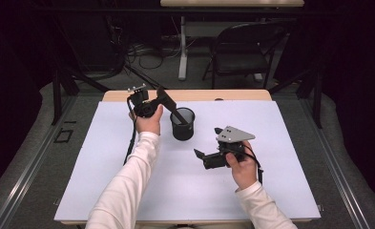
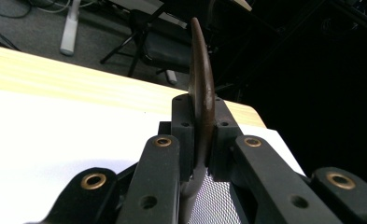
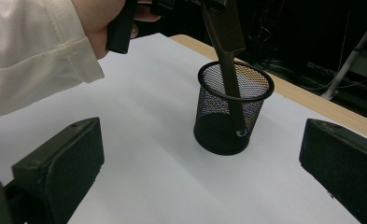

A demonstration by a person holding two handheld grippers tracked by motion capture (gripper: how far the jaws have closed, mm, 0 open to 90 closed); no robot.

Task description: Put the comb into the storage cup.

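— Jaws of the left tool (image 2: 197, 140) are clamped tight on that brown comb (image 2: 201, 88), see?

— Yes. Its handle end dips into the black mesh cup (image 3: 232, 109), leaning against the rim.

— And the right tool (image 1: 206, 153)?

— Wide open, holding nothing, hovering just beside the cup over the white tabletop (image 1: 128, 186).

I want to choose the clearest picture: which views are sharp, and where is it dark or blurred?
High view: white table cover evenly lit, dark surroundings. Left gripper view: the brown comb sharp, the tool's near parts soft. Right gripper view: the mesh cup sharp, the black pads blurred.
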